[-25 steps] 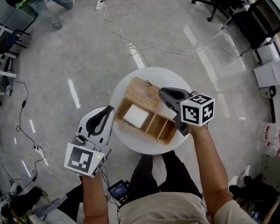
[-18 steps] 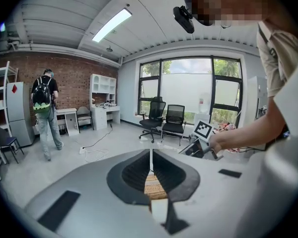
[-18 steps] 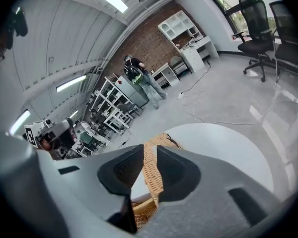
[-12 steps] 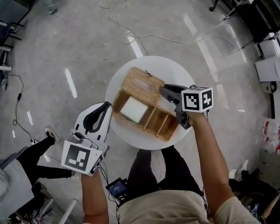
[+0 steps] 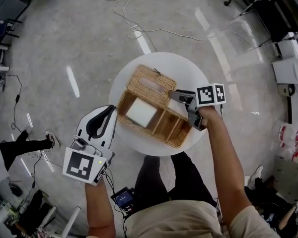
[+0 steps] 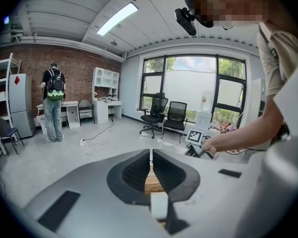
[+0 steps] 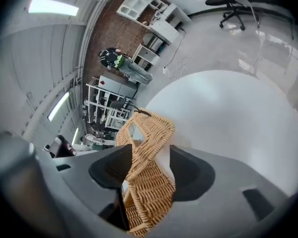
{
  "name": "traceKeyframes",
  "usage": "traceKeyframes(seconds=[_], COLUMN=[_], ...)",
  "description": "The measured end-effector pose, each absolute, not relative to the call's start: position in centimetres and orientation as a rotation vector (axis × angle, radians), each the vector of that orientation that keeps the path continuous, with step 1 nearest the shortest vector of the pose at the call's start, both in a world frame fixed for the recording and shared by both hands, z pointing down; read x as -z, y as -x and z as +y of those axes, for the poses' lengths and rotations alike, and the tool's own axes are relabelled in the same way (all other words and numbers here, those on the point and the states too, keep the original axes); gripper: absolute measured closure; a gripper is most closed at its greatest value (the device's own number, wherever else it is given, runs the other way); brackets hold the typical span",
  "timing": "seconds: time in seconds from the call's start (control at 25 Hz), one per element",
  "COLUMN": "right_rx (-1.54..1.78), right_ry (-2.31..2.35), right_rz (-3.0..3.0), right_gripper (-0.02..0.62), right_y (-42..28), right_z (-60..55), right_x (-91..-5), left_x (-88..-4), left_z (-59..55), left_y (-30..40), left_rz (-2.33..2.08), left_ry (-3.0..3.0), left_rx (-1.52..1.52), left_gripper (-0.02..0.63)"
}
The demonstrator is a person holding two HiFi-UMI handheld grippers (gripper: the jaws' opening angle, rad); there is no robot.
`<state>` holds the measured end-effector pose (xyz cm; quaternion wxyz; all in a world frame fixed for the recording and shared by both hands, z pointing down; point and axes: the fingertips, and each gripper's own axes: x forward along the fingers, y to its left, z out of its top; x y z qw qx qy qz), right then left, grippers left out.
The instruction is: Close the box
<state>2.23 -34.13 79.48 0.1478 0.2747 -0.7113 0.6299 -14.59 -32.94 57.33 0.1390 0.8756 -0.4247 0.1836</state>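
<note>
A wicker box [image 5: 161,127] lies on a round white table [image 5: 188,71], with a white block [image 5: 141,112] in its left compartment. Its woven lid [image 5: 150,85] is swung open and rests behind the box. My right gripper [image 5: 175,95] is at the lid's right edge. Its jaws are opening, and the lid [image 7: 149,152] stands between them with a gap beside one pad. My left gripper [image 5: 109,114] hovers at the box's left end, off the table's rim, its jaws together and holding nothing. Past the left gripper [image 6: 151,157] the wicker [image 6: 151,181] shows through the slit.
Cables [image 5: 139,31] trail over the grey floor behind the table. Office chairs [image 5: 283,14] stand at the back right. A person with a backpack [image 6: 53,100] stands by desks and shelves at a brick wall. My legs [image 5: 161,177] are under the table's near edge.
My right gripper has tilted, its marker cube turning more edge-on, while staying at the lid's right edge. The lid, the box and my left gripper keep their places.
</note>
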Motion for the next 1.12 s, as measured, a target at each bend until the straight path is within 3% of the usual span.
traceKeyframes(seconds=[0.12, 0.28, 1.12], right_rx=[-1.952, -2.036, -1.547], right_ry=[-0.749, -0.723, -0.791], right_rz=[-2.024, -2.041, -2.380], right_gripper=[0.376, 0.476, 0.551], right_y=[-2.0, -1.6, -1.5], right_z=[-34.1, -34.3, -34.0], right_x=[-80.4, -80.5, -72.1], left_x=[-57.6, -58.0, -54.2], left_z=[-32.9, -32.7, -32.0], left_y=[14.7, 14.7, 15.3], left_rz=[-1.231, -1.231, -1.256], left_ry=[-2.525, -2.518, -2.548], left_rx=[-0.531, -0.534, -0.509], left_gripper=[0.592, 0.592, 0.592])
